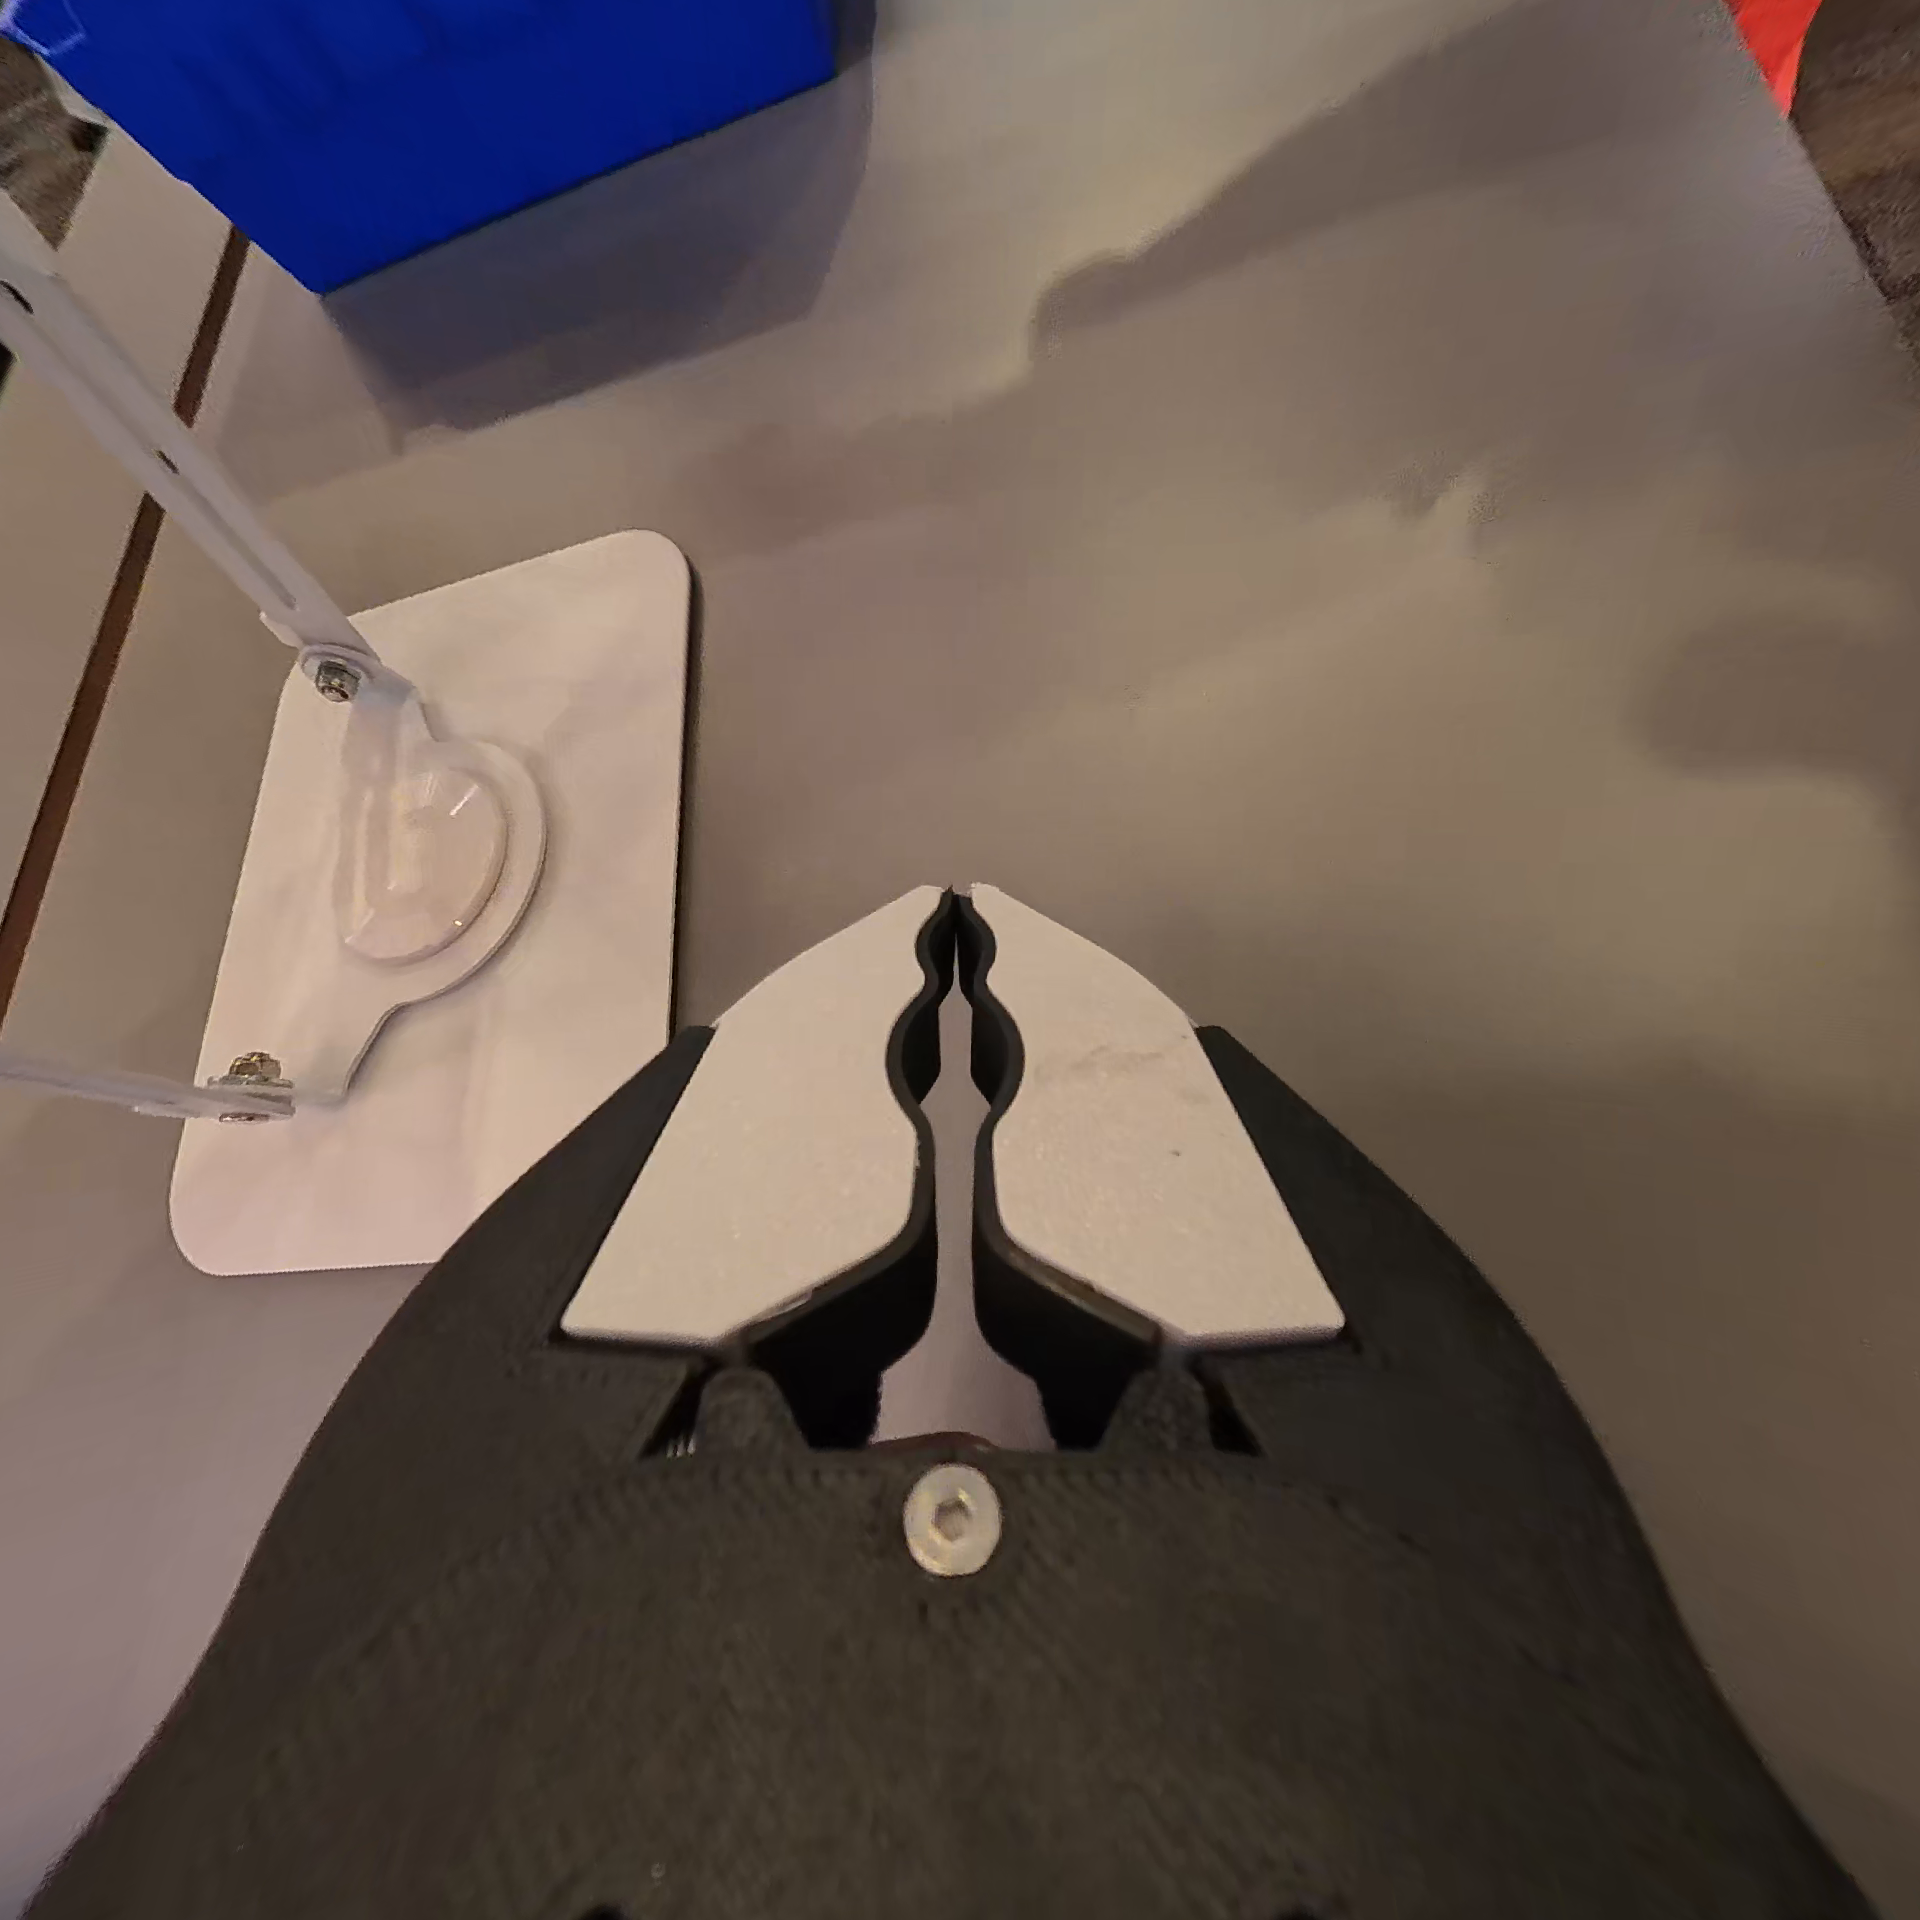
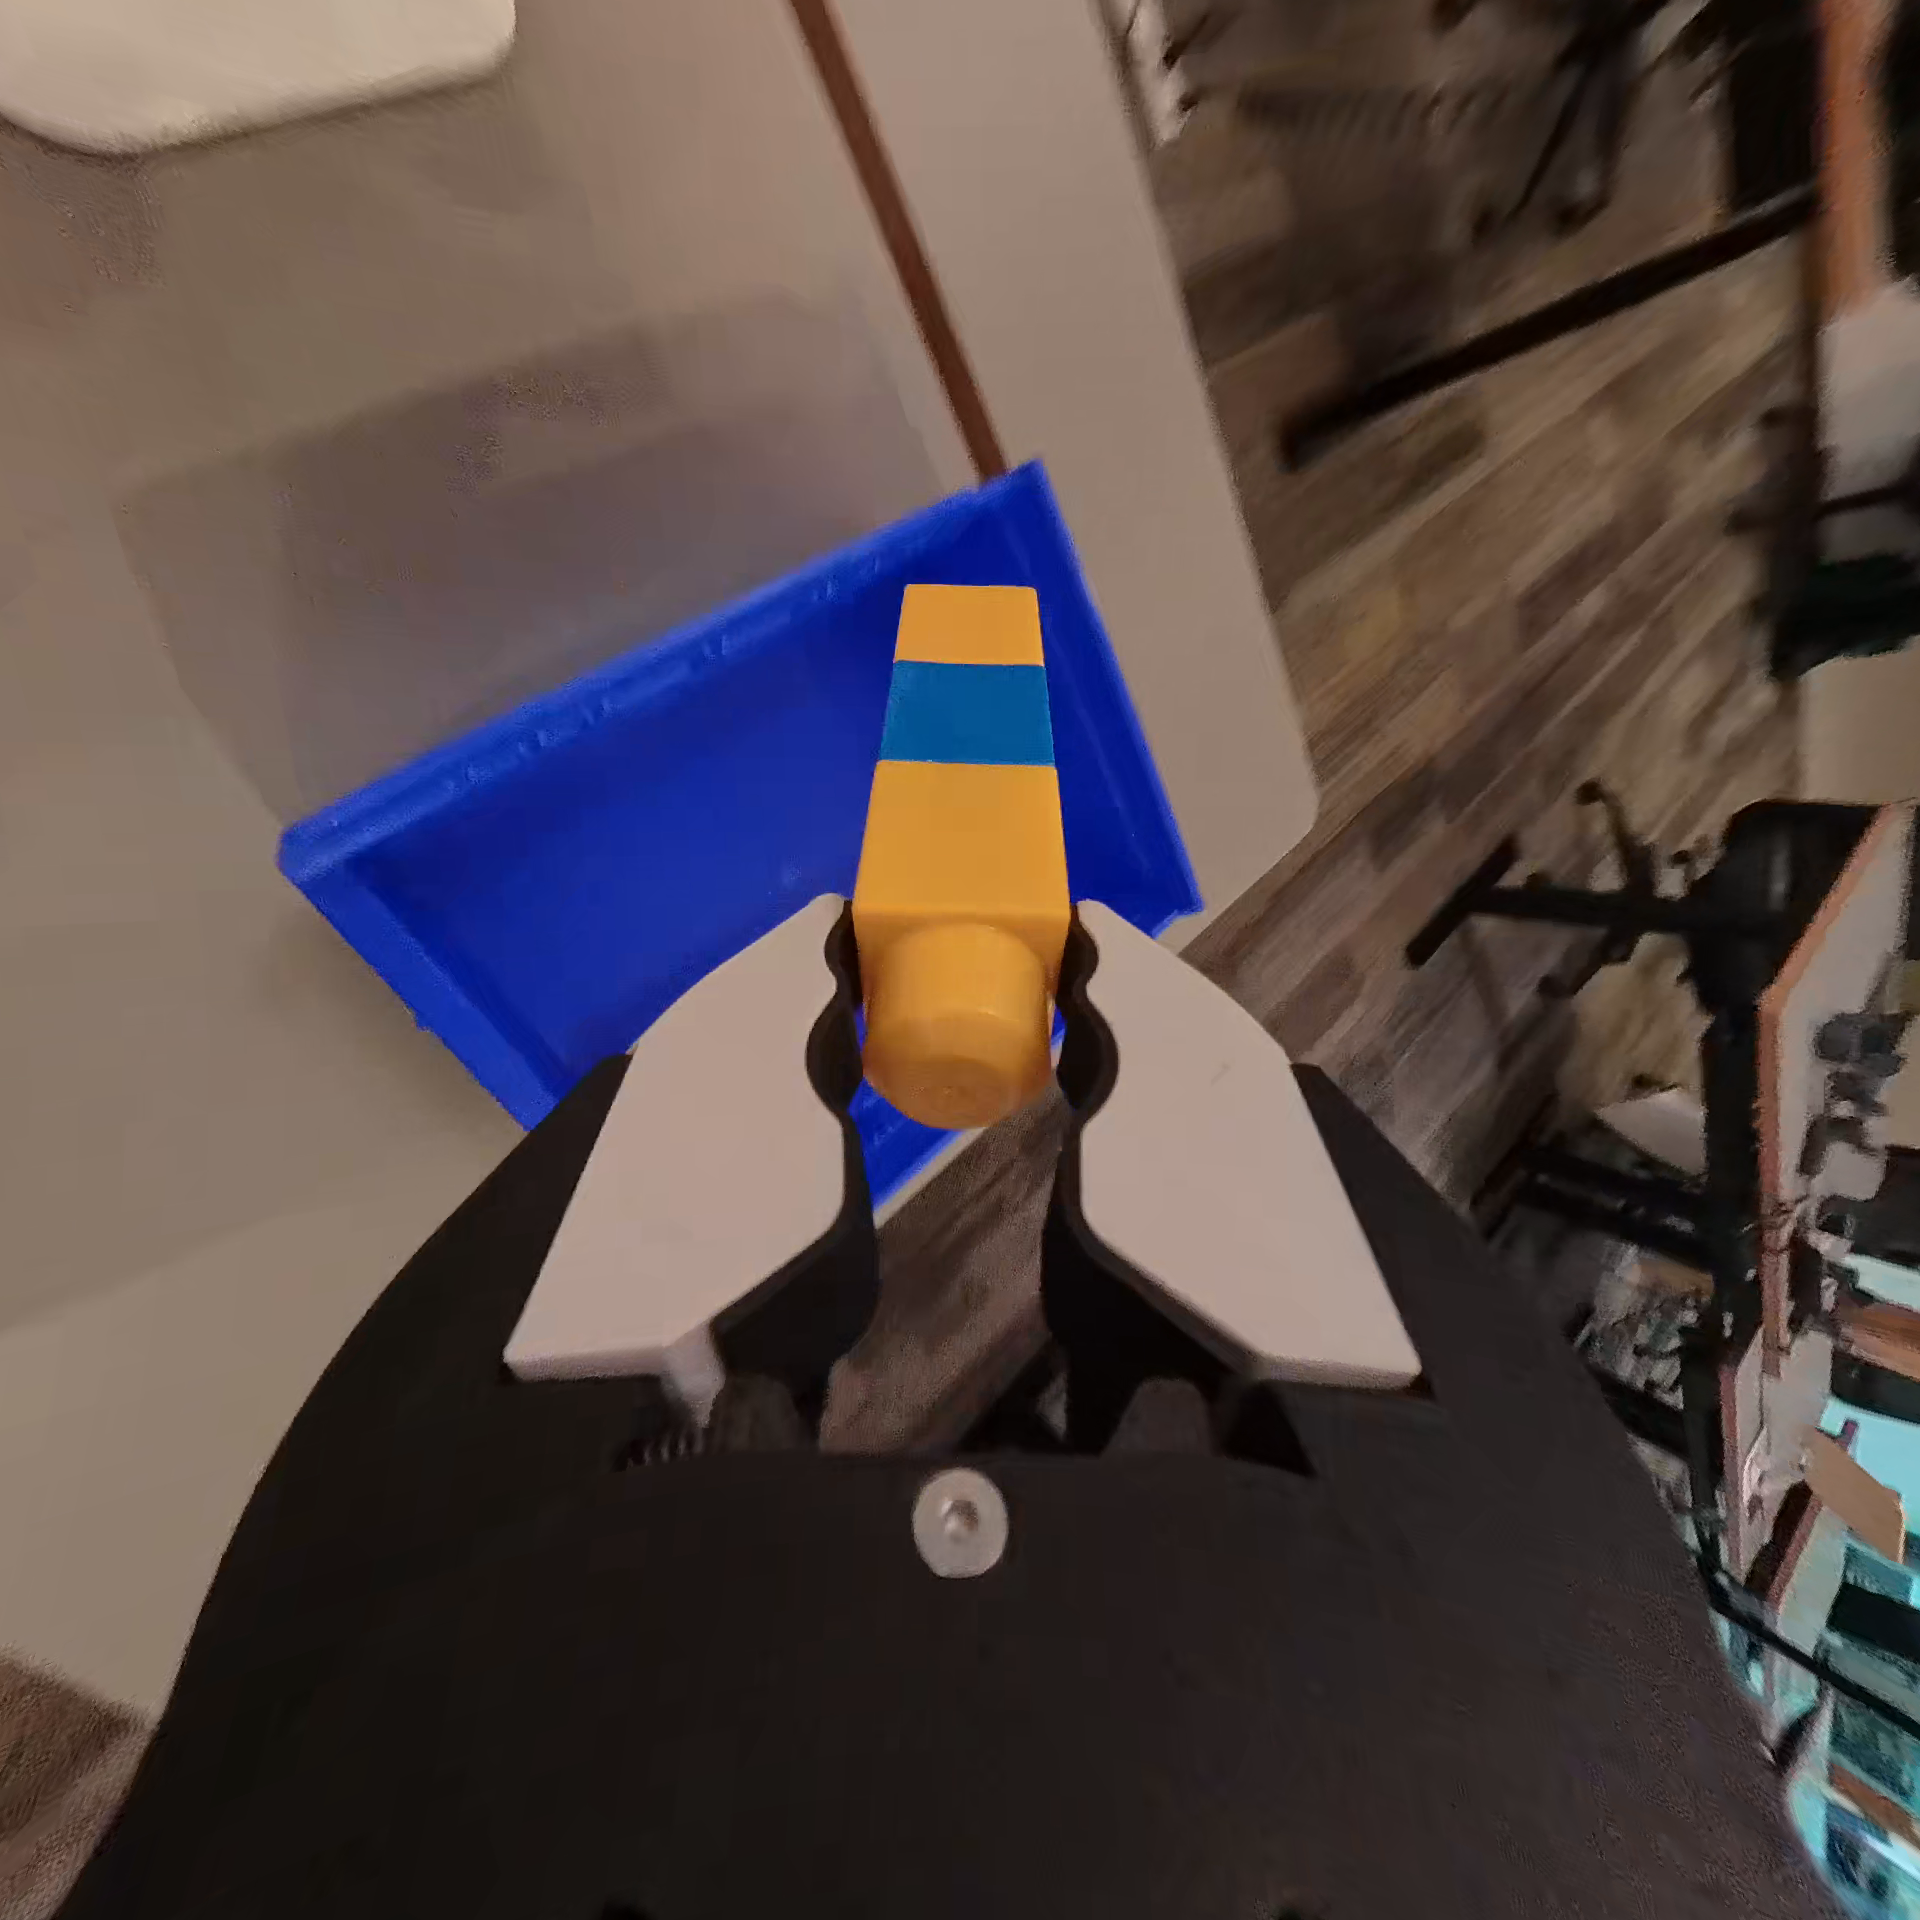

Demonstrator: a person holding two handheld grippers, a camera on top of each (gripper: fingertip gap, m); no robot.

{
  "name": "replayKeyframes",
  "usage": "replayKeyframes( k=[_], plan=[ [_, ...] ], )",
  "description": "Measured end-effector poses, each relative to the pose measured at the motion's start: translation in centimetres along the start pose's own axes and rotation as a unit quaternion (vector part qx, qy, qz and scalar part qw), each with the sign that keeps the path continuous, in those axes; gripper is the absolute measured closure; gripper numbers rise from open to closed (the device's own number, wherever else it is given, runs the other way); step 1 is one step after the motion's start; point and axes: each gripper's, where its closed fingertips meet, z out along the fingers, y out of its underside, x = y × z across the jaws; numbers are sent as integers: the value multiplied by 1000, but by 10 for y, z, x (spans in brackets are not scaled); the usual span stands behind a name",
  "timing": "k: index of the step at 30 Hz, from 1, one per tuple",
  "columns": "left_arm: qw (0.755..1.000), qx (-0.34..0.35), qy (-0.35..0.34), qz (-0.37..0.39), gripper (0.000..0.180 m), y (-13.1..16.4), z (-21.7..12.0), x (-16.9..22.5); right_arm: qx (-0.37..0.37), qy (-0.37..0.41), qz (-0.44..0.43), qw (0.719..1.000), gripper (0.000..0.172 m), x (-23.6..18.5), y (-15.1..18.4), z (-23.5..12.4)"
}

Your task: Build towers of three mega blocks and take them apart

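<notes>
The tower (image 2: 966, 748) of three blocks, orange, blue and orange, is in the right gripper (image 2: 961, 935), whose pads press on both sides of the near orange block, its round stud pointing back toward the camera. The tower hangs in the air over the blue bin (image 2: 644, 873), which sits on the pale surface (image 2: 260, 520) near its edge.

The tower looks finished, so taking it apart is probably the step in hand. To do it well, the right gripper should hold its block firmly while the other takes the far orange block by its flat sides and pulls straight along the tower's axis, not twisting, over the bin so loose pieces drop in.

The left gripper (image 1: 954, 891) is closed on nothing, above the bare surface beside a white stand base (image 1: 582, 935).

What shows of the bin's inside is empty.
</notes>
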Motion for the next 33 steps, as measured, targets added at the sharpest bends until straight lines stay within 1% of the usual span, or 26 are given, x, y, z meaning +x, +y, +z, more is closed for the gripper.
replayKeyframes(
  k=[2, 7, 10, 15, 19, 21, 26, 33],
  plan=[
    [1000, 0, 5, 0, 180, 0, 2, 1, -58, -43, -6, 997, 135, 4, 10, 21],
    [1000, -3, 2, -7, 180, 4, 0, -2, -159, -129, -4, 979, 135, 7, 24, 68],
    [1000, 2, 8, -9, 180, 3, 0, -2, -211, -156, 0, 965, 135, 10, 34, 92],
    [1000, -7, 10, -6, 180, 5, 1, 0, -222, -197, 17, 955, 135, 4, 33, 128],
    [1000, -5, 12, -9, 180, 5, 0, 0, -237, -249, 13, 939, 134, -14, 29, 148],
    [1000, -6, 13, -11, 180, 6, 1, 0, -248, -259, 6, 933, 134, -18, 27, 156],
    [1000, -6, 17, -14, 180, 7, 1, 0, -267, -287, 11, 920, 134, -25, 28, 168],
    [1000, -12, 23, -16, 180, 10, 3, 1, -269, -288, 4, 919, 134, -23, 23, 174]
  ],
)
